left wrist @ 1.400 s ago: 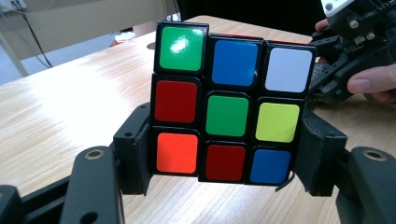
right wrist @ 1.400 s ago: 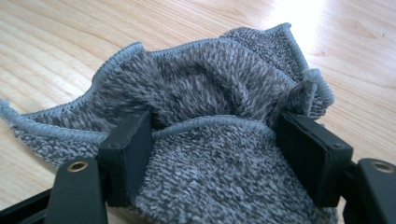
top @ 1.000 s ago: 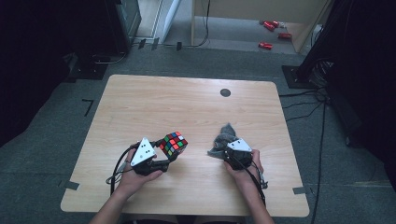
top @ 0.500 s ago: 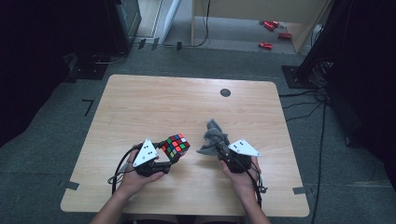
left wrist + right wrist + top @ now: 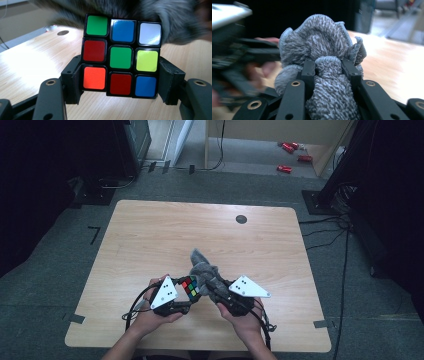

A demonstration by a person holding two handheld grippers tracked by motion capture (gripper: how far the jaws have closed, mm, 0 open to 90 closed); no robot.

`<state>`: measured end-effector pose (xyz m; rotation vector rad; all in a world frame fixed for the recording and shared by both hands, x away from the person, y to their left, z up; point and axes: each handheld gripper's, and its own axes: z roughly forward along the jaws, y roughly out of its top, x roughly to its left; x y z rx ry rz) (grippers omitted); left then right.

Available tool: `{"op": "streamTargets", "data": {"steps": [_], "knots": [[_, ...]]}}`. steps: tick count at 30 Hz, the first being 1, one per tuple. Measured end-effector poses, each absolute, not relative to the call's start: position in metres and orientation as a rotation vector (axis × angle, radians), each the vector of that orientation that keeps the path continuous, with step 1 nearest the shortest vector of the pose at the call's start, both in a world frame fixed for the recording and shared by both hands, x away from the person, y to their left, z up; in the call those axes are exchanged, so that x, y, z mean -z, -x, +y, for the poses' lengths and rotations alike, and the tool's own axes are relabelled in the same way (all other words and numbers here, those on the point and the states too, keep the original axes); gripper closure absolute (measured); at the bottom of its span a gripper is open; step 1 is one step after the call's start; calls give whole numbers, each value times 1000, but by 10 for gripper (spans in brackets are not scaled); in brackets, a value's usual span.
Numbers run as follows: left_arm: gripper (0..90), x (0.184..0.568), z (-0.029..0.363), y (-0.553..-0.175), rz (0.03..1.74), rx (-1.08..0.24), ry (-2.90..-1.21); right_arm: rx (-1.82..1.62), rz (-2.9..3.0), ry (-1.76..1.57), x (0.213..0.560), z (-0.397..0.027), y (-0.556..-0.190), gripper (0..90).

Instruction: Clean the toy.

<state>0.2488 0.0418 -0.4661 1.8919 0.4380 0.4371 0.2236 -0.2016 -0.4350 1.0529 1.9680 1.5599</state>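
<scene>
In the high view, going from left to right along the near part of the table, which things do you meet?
Left gripper → puzzle cube → grey cloth → right gripper.

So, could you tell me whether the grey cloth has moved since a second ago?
Yes: the grey cloth has shifted left toward the puzzle cube, away from the table's right edge.

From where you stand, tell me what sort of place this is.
Probably a lab or workshop set up for recording. A bare light wooden table stands on grey carpet marked with black tape, black cables trail across the floor, and dark equipment stands crowd the edges.
</scene>
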Motion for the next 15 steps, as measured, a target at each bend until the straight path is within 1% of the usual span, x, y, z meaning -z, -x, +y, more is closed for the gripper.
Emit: {"op": "streamTargets", "data": {"steps": [3,5,8,11,13,15], "knots": [[344,465,43,-251,446,-422,-1877,-1541,1959,-1178,442,-214,-233,690],[344,466,43,-252,453,-422,-1892,-1541,1943,-1204,441,-218,-234,688],[344,471,39,-252,451,-446,-1941,-1601,1942,-1117,430,-211,-226,685],[344,469,37,-249,442,-445,-1923,-1610,1980,-989,420,-194,-215,680],[344,465,38,-247,445,-450,-1900,-1572,1996,-952,422,-188,-213,671],[343,463,41,-247,444,-463,-1887,-1558,1959,-993,427,-192,-217,665]]}}
